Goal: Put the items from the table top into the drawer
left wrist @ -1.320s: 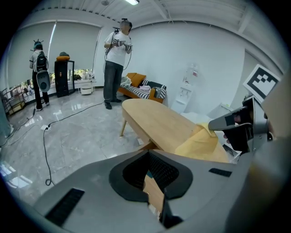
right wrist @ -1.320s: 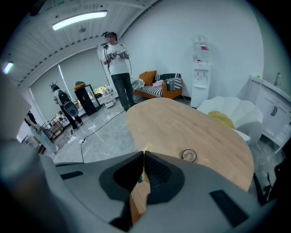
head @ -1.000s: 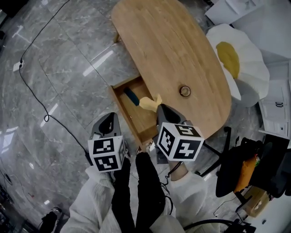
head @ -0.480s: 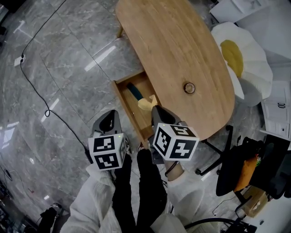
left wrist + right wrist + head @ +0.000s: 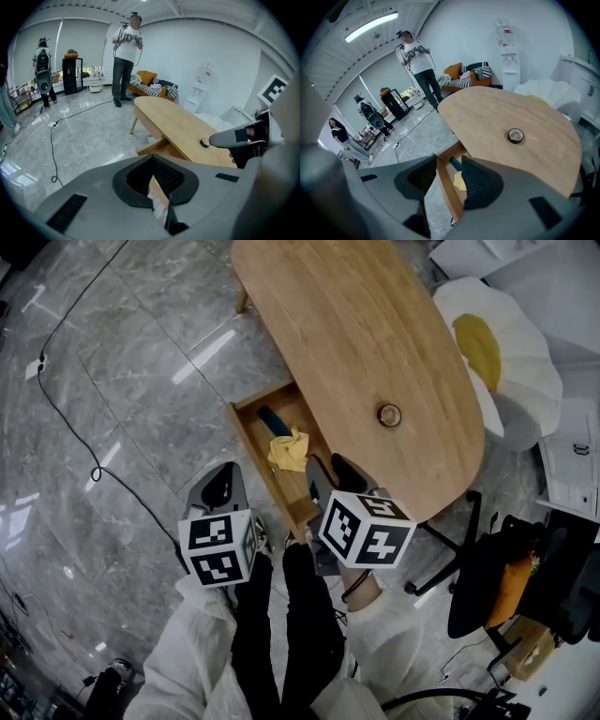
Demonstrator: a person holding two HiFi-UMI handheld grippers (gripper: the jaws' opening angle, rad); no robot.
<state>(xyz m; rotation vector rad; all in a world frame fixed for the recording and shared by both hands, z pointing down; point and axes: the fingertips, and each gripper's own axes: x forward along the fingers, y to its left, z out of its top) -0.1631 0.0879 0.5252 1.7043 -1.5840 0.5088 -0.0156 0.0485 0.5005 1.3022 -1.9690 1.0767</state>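
One tape roll (image 5: 388, 414) beyond drawer (image 5: 251, 457); left claw (image 5: 159, 204) seemingly together, right claw (image 5: 326, 468) opening, empty.

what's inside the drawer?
In the drawer: a yellow cloth and a dark teal object next to it. The part under the table is covered.

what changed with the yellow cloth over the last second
The right hand-held gripper let go of the yellow cloth. Its jaws are opening, with nothing between them. The cloth dropped from the jaws and now lies crumpled in the open drawer. The left hand-held gripper stayed shut and idle over the floor, and the tape roll stayed on the table.
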